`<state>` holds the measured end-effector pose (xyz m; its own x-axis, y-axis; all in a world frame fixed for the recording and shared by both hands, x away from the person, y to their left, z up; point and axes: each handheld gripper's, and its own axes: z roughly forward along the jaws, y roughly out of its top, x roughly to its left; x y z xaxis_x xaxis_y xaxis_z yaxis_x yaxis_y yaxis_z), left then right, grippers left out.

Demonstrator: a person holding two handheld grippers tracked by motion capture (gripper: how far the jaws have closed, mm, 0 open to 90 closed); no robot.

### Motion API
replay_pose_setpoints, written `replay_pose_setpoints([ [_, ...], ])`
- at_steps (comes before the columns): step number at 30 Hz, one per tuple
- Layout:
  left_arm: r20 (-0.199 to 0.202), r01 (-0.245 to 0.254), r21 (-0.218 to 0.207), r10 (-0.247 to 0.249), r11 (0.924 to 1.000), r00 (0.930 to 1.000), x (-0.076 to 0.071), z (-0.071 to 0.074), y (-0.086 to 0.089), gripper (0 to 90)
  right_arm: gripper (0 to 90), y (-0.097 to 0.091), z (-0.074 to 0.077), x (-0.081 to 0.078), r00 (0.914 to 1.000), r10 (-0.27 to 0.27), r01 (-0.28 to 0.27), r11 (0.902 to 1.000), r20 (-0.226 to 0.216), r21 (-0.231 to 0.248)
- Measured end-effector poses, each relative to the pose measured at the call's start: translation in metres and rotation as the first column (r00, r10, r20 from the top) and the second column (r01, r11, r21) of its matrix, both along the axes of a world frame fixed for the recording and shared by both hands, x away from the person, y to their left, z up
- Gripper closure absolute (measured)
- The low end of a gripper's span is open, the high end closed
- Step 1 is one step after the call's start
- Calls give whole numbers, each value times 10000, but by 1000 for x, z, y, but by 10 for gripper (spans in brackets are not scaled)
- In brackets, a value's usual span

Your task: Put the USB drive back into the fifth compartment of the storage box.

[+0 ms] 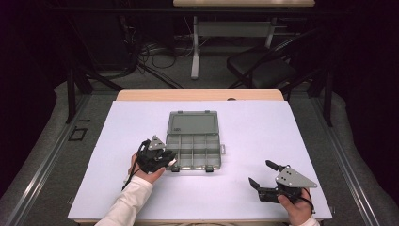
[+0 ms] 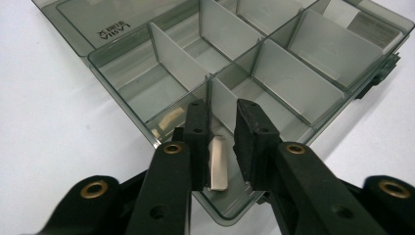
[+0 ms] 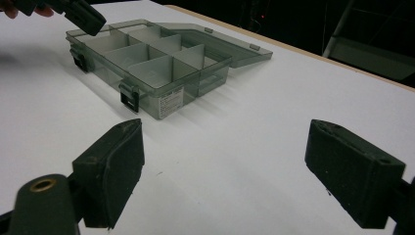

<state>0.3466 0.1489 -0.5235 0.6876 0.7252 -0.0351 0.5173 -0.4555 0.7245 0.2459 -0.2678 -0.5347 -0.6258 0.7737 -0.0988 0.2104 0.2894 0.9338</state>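
Note:
A smoky clear organizer box (image 1: 194, 151) lies open at mid-table, its lid (image 1: 193, 123) folded flat behind it and white dividers splitting it into several compartments. My left gripper (image 1: 169, 159) hovers at the box's near-left corner. In the left gripper view its jaws (image 2: 221, 122) stand narrowly apart around a small pale flat piece (image 2: 218, 164), held upright against the left pad over the corner compartment. Another small cream piece (image 2: 169, 120) lies in that compartment. My right gripper (image 1: 262, 173) rests low at the table's near right, wide open and empty (image 3: 222, 171), pointing toward the box (image 3: 156, 58).
The white tabletop (image 1: 263, 132) stretches around the box, with a wooden edge (image 1: 200, 95) at the far side. The box's two dark latches (image 1: 209, 168) face me. Beyond the table stand a dark chair (image 1: 266, 66) and a desk leg (image 1: 195, 47).

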Motion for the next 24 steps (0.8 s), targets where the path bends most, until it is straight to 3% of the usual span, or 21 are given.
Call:
replay_pose_setpoints([
  [13,189,112,-267,-107,9996,9998,-6,5,1,685,140,1,0,1,10000,46,-46,10000,-28,-47],
  [24,377,111,-575,-89,9983,9992,-10,8,2,467,140,2,0,1,10000,68,-68,9999,-19,-85],
])
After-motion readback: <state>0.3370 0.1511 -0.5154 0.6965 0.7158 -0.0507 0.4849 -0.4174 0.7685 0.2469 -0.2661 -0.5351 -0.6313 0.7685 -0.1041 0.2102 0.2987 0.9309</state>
